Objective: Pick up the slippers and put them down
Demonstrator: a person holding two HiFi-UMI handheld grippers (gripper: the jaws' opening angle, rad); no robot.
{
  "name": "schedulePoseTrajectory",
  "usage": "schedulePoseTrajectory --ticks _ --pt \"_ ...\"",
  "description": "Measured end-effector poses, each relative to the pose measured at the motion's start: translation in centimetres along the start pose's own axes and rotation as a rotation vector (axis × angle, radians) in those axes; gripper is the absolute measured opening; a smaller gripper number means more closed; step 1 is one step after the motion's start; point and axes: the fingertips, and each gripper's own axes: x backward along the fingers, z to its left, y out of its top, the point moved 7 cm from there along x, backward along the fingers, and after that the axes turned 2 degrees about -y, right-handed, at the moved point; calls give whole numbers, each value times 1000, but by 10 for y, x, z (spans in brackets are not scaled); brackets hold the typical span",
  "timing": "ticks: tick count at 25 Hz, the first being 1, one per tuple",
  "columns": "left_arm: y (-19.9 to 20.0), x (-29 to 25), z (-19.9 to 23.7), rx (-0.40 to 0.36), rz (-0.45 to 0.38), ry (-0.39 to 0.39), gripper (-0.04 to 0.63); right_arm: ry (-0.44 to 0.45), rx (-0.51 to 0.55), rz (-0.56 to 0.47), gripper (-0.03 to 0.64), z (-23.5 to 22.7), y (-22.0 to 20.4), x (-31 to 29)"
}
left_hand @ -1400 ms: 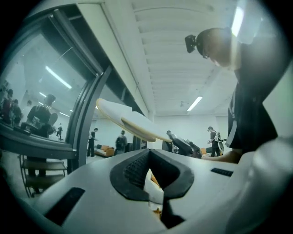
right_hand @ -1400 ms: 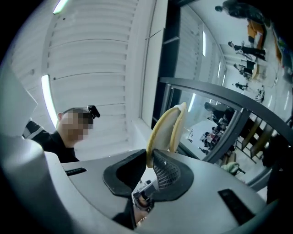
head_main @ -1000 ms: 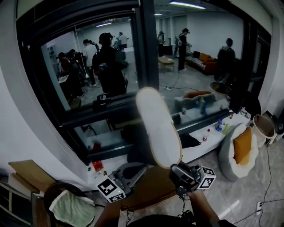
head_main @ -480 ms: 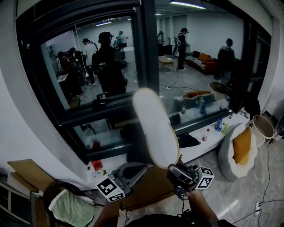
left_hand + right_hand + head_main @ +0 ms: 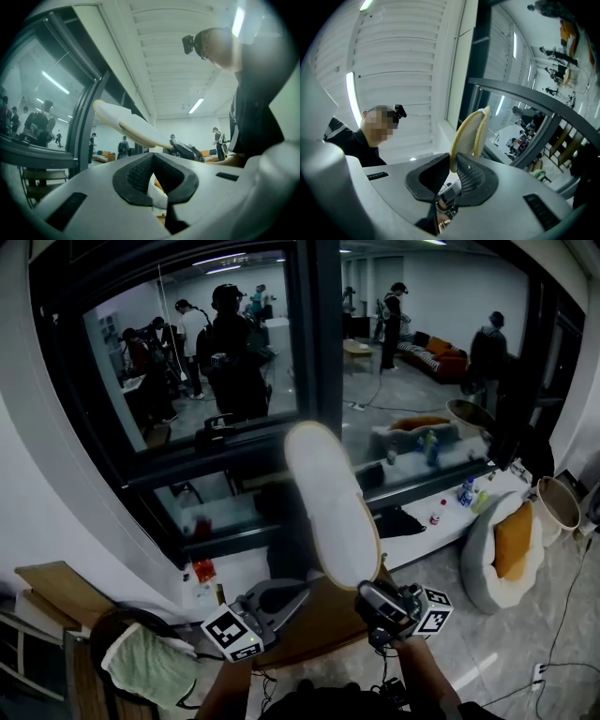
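Slipper held up before the window
The right tool (image 5: 367,594) clamped the pale slipper (image 5: 330,502) by one end, nearly upright against the dark window frame (image 5: 314,362); the left tool (image 5: 281,594) sat closed and empty just beside.

Facing a dark-framed window (image 5: 183,418) in a white wall (image 5: 37,512).
Showing people (image 5: 234,352) standing behind it, an orange sofa (image 5: 441,360) far back, a pale chair (image 5: 478,563) with orange cushion (image 5: 511,545) on glossy floor (image 5: 525,652), ceiling strips (image 5: 350,93) glowing.

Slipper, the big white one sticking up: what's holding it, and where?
The right claw pinches the white, tan-rimmed slipper by the edge of its lower end. The left claw holds nothing.
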Motion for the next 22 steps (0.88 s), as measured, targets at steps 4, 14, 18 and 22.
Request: schedulePoseTrajectory --ticks 4,14,18,22 --pt "-19 0 -1 50 20 5 9 -35 -33 -2 52 -10 -9 14" --pt "-113 -12 -11 238 114 20 9 -214 -159 8 52 -67 -59 84" --pt "-167 -15 -16 309 157 11 9 -301 -206 49 52 -102 -97 129" --pt "-228 -16 -36 424 238 2 9 -390 -324 32 52 -126 -143 187"
